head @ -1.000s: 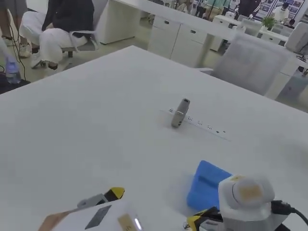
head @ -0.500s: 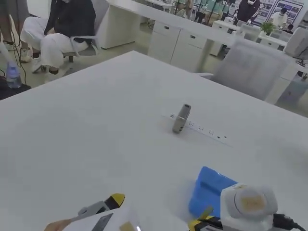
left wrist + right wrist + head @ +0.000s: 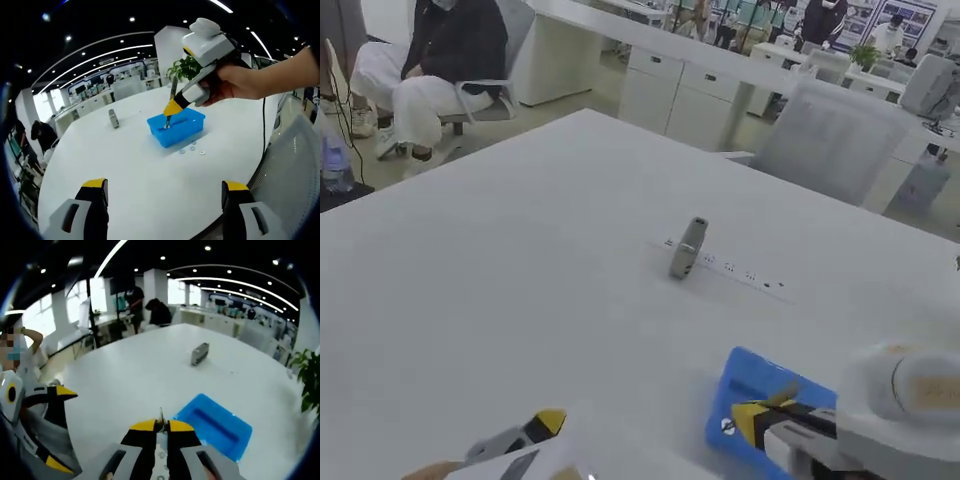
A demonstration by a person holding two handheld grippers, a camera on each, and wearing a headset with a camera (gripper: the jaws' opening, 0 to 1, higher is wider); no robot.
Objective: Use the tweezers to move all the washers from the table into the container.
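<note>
right gripper [image 3: 173, 106], clamped on thin metal tweezers [image 3: 168, 119]: open only with tips low inside the blue plastic container [image 3: 172, 139]; left gripper [image 3: 162, 187] wide, at its 6 o'clock.

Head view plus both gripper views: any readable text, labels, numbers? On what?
None readable.
Too blurred: wall posters, bottle label.
Too small: marks by the socket strip.
No print visible: blue container, tweezers.

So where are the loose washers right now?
In the left gripper view the washers lie on the table, close beside the blue container, on its side nearer that camera.
</note>
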